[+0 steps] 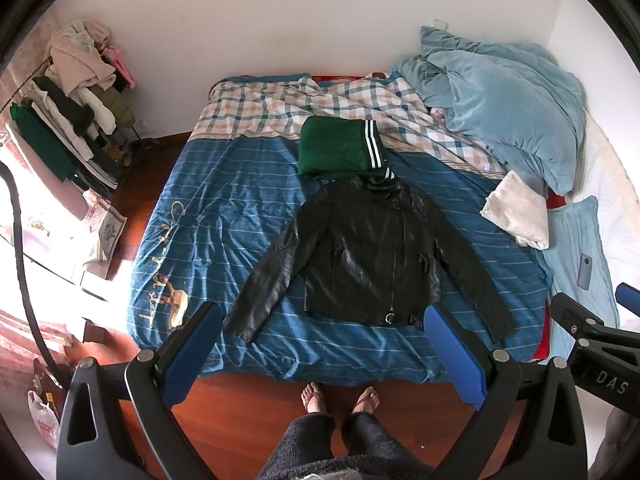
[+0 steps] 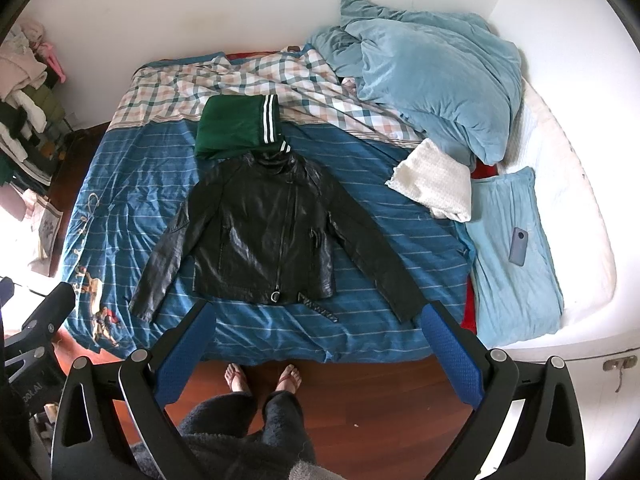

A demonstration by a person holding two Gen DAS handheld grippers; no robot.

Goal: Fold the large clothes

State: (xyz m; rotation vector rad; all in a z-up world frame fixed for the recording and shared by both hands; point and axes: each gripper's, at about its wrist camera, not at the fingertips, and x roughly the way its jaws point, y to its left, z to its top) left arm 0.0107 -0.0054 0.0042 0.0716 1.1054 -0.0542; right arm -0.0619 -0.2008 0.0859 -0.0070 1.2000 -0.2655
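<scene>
Both tools, the left tool [image 1: 322, 338] and the right tool [image 2: 320, 334], hung released at the bottom of their frames, fingers spread, grasping nothing. Mid-frame on the bed [image 1: 224, 200] lay one black leather jacket [image 1: 368, 256], glossy, flat, zipped, sleeves splayed, collar touching one folded green garment [image 1: 336, 148].
</scene>
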